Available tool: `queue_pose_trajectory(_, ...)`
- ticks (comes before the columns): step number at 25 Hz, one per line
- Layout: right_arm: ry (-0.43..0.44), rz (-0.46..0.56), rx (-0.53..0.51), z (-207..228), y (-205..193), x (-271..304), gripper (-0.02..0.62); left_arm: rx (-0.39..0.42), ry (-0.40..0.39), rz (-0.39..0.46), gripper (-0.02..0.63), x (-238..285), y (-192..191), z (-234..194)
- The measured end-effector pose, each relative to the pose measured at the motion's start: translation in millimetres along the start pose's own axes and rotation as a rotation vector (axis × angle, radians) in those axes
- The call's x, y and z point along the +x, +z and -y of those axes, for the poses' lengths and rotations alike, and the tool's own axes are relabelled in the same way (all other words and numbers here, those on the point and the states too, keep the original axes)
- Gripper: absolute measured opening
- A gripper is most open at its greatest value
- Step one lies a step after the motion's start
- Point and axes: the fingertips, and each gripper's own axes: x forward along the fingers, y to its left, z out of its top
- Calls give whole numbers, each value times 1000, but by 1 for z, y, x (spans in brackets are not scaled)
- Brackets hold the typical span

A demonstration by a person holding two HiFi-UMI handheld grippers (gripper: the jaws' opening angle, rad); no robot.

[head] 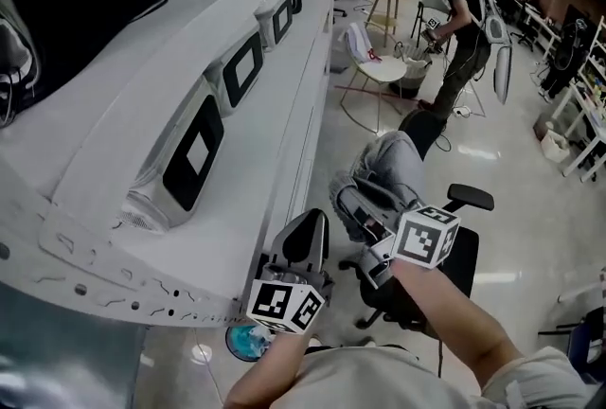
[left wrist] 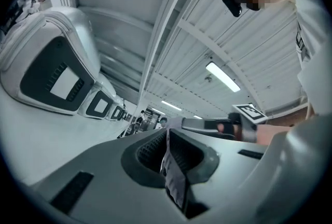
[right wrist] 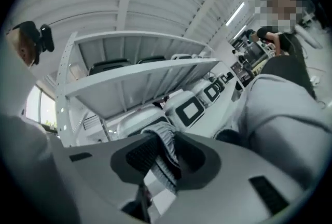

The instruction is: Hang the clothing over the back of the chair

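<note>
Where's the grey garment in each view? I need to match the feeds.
Head view: grey garment bunched at centre.
Left gripper view: thin edge pinched in left tongs, bottom centre.
Right gripper view: ribbed hem in right tongs, bottom centre.
Shared landmark: white screen units on the shelf.

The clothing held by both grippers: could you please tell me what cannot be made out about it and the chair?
- Kind of clothing: bunched in the head view; the left gripper and right gripper each show only a pinched edge in their own views.
- Whether it lies over the chair back yet: head view, the bunched clothing and the forearm cover that spot.
</note>
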Motion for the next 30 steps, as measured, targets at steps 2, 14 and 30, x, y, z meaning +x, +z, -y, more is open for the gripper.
queue_pose_trajectory(2,6,-46,-75,-11,-12,-12,97,11,-36,-4,21,6,1,2)
queue_pose_trajectory(14,-35,-14,-177,-4,2,-37,106,129,-401,-267,161,29,-56,55)
queue_pose_trajectory(30,-43,-44,-366,-34,-25,-92,149,200,48,-318,156,36,-80,-15)
